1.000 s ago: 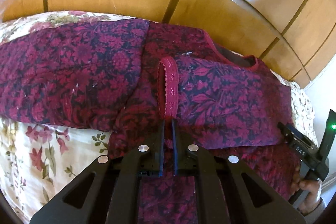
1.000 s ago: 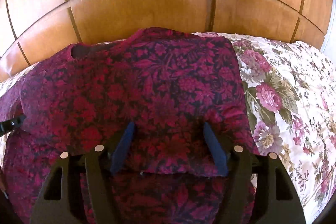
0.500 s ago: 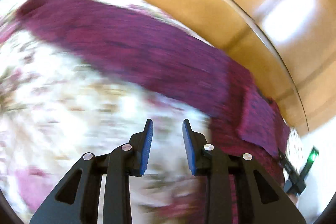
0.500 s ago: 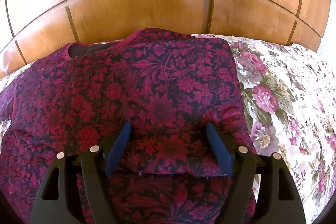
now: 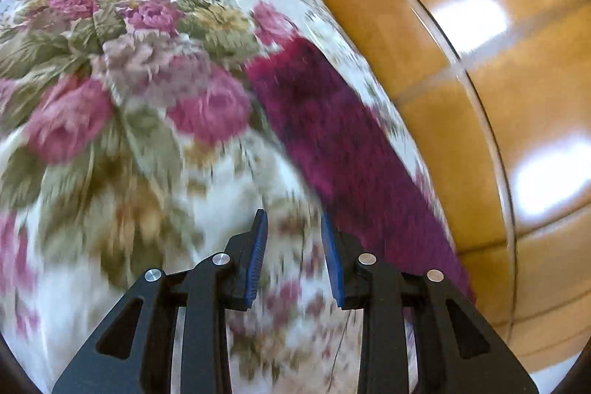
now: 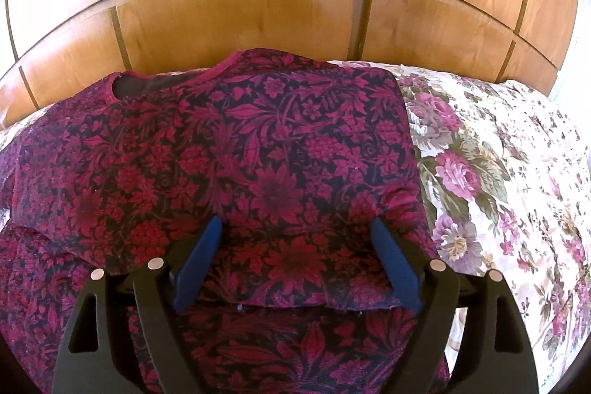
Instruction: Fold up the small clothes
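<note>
Two grippers, both holding nothing: the right gripper (image 6: 295,259) hangs spread wide over the near hem of the maroon top (image 6: 229,165), probably lining up a fold. The left gripper (image 5: 293,239) is part-open over the floral bedsheet (image 5: 110,98), and the top runs along the bed's far edge by the wooden headboard (image 6: 295,6).

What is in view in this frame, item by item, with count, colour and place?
garment: 1, maroon floral on dark ground, spread on the bedspread with sides folded in, neckline toward the headboard
bedspread: 1, cream with pink roses, under and beside the garment
headboard: 1, brown wood panels, behind the bed
left tongs: 1, black with blue pads, open, above the bedspread
right tongs: 1, black with blue pads, open, over the garment
</note>
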